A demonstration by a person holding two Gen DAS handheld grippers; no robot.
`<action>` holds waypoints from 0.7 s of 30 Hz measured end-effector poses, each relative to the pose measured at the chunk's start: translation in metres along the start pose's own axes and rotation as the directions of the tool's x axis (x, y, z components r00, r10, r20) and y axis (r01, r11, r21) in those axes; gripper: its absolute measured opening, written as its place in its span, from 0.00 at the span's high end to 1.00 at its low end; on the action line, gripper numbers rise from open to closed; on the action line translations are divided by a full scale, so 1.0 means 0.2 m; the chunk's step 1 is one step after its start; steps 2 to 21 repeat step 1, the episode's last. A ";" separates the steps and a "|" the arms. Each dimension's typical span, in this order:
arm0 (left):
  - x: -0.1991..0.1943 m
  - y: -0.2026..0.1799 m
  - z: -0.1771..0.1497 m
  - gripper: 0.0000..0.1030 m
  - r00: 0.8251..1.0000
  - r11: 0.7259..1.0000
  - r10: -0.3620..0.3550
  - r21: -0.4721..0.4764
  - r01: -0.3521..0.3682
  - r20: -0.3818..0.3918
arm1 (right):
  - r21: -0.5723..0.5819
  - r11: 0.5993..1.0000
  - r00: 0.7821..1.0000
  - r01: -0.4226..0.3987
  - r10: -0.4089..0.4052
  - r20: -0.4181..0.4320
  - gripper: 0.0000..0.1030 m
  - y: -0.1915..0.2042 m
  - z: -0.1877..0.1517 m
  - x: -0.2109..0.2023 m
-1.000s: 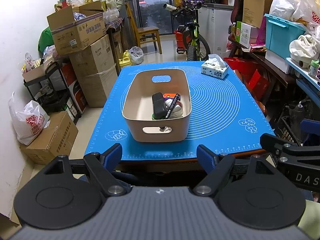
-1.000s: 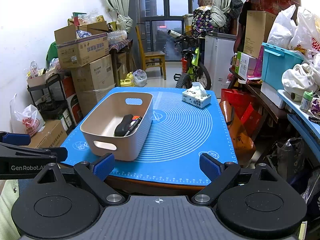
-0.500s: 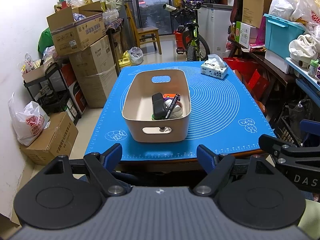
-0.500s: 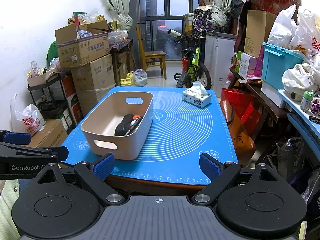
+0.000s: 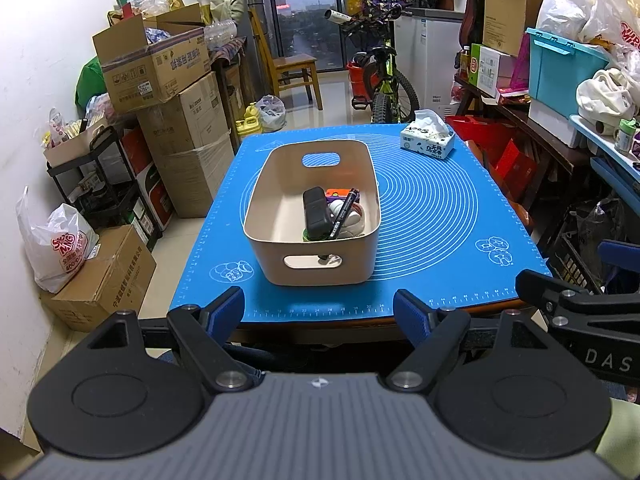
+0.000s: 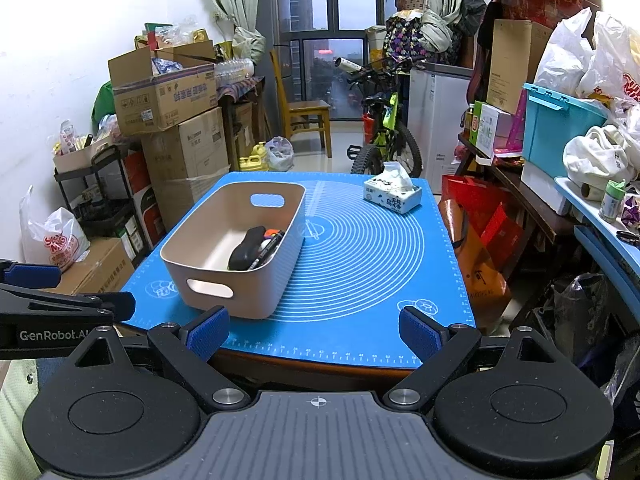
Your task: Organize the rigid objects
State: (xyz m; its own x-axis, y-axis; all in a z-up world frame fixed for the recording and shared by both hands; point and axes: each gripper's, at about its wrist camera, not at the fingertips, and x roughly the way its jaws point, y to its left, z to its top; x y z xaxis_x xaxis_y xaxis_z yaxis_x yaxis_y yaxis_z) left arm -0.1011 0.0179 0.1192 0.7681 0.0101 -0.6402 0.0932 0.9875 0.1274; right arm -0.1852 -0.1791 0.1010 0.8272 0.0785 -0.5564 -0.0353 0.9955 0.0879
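Note:
A beige bin (image 5: 276, 204) with cut-out handles stands on the blue mat (image 5: 432, 216); it also shows in the right wrist view (image 6: 200, 248). Inside lie a black block (image 5: 316, 214), a black marker (image 5: 344, 212), an orange item (image 5: 335, 192) and something white (image 5: 354, 222). My left gripper (image 5: 319, 310) is open and empty, held back off the table's near edge. My right gripper (image 6: 314, 330) is open and empty, also short of the near edge, to the right of the bin.
A tissue box (image 5: 427, 142) sits at the mat's far right corner. Stacked cardboard boxes (image 5: 176, 120) and a black shelf cart (image 5: 100, 184) stand left of the table. A bicycle (image 5: 384, 80) and chair (image 5: 296, 68) are behind it. Cluttered shelves (image 5: 560, 92) line the right.

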 end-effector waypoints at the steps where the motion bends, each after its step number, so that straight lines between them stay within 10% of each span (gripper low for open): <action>1: 0.00 0.00 0.00 0.21 1.000 1.000 0.000 0.000 0.000 0.000 | 0.001 1.000 1.000 0.001 -0.001 0.000 0.10 -0.01 -0.01 0.00; 21: 0.00 0.00 0.00 0.21 1.000 1.000 0.000 0.000 0.000 0.000 | 0.001 1.000 1.000 0.001 -0.001 0.000 0.10 -0.01 -0.01 0.00</action>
